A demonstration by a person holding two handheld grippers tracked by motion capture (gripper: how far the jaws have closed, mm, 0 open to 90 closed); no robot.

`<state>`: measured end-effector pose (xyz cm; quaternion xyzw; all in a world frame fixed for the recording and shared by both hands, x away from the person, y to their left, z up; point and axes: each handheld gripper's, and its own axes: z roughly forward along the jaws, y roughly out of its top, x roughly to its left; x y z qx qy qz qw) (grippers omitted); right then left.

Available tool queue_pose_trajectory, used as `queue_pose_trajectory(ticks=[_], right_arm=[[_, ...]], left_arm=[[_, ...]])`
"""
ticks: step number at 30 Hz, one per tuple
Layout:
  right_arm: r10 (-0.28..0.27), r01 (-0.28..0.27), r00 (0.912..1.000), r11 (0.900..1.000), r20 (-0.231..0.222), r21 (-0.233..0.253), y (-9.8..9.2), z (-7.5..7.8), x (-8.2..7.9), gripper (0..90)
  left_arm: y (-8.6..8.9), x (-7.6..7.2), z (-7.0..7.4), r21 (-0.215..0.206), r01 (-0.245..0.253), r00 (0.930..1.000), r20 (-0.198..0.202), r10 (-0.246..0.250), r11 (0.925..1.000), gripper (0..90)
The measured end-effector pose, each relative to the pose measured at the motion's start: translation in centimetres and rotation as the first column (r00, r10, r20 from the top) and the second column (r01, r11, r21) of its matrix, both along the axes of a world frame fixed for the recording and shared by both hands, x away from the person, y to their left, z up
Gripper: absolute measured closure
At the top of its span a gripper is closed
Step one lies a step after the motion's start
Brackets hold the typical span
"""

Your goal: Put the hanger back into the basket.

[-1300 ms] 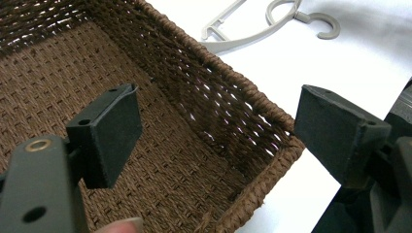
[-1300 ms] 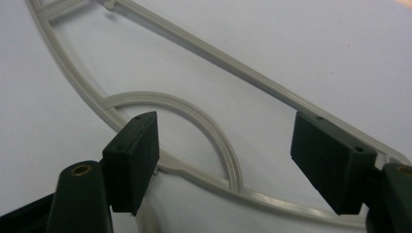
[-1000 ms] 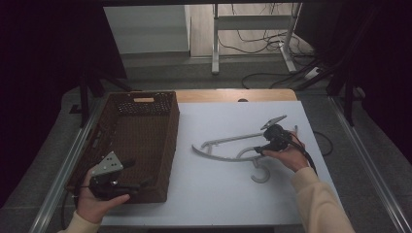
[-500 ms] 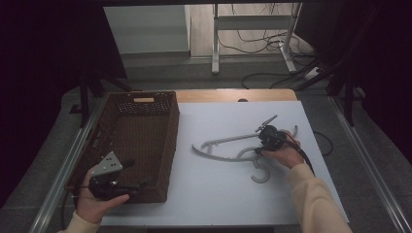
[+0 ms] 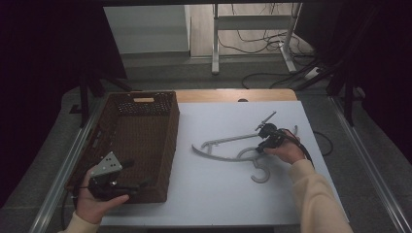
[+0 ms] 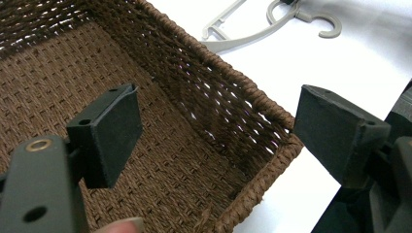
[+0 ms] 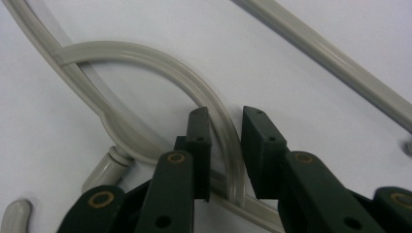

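A grey plastic hanger (image 5: 228, 141) lies flat on the white table, its hook (image 5: 260, 174) pointing toward the person. My right gripper (image 5: 261, 147) stands over the hanger's middle. In the right gripper view its jaws (image 7: 226, 121) straddle a curved bar of the hanger (image 7: 145, 51) and are closed to about the bar's width. A brown woven basket (image 5: 172, 141) sits at the left of the table. My left gripper (image 5: 138, 184) hovers at the basket's near right corner. It is open (image 6: 214, 131) with nothing between its pads, above the basket rim (image 6: 252, 92).
The white table top (image 5: 218, 194) spreads between the basket and the hanger. Metal rails run along both sides of the table. Cables and a stand's legs lie on the floor beyond the far edge.
My right gripper has slid left along the table to the hanger's middle and now sits around a curved bar. The left gripper has stayed at the basket's corner.
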<state>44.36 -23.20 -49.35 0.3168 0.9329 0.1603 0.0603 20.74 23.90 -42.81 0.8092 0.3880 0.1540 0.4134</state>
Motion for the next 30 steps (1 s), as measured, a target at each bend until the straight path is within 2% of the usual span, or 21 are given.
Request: queue_pose_trajectory(ticks=[3,7,11,13,15,17,20,24,29,30], right_arm=[[0.014,-0.014,0.9999,1.000,0.002,-0.005,-0.01,0.02,0.04,75.2],[0.062,-0.060,0.9977,0.997,0.029,-0.058,0.48,0.15,-0.22,77.2],[0.096,-0.092,0.9942,0.993,0.048,-0.073,0.51,0.22,-0.36,77.5],[0.105,-0.101,0.9936,0.991,0.040,-0.087,0.46,0.20,-0.38,75.3],[0.097,-0.093,0.9946,0.991,0.037,-0.098,0.39,0.21,-0.35,67.6],[0.081,-0.078,0.9964,0.992,0.026,-0.102,0.22,0.25,-0.23,67.1],[0.066,-0.066,0.9978,0.994,-0.006,-0.081,0.09,0.22,0.01,70.3],[0.066,-0.069,0.9973,0.993,-0.033,-0.091,0.35,0.28,0.25,76.7],[0.072,-0.075,0.9970,0.992,-0.028,-0.103,0.66,0.32,0.16,81.1],[0.045,-0.048,0.9985,0.994,-0.032,-0.094,0.61,0.34,0.23,81.4]], left_arm=[[-0.04,0.00,-0.01,0.001,0.000,1.0000,0.000,0.000,1.0000,17.7],[-0.11,0.00,0.04,0.002,0.001,1.0000,0.003,-0.001,1.0000,17.8],[-0.10,0.02,-0.01,0.002,0.002,1.0000,0.003,-0.002,1.0000,17.9],[-0.09,0.03,-0.02,0.003,0.002,1.0000,0.002,-0.002,1.0000,17.9],[-0.06,0.01,-0.05,0.003,0.002,1.0000,0.002,-0.002,1.0000,17.9],[-0.03,-0.02,-0.03,0.002,0.001,1.0000,0.002,-0.001,1.0000,17.9],[-0.01,-0.04,-0.02,0.000,-0.002,1.0000,0.003,0.002,1.0000,17.9],[-0.12,-0.02,0.01,0.002,0.002,1.0000,0.004,-0.002,1.0000,17.9],[-0.21,0.01,0.03,0.002,0.004,1.0000,0.005,-0.004,1.0000,17.9],[-0.17,0.04,0.03,0.002,0.003,1.0000,0.005,-0.003,1.0000,18.0]])
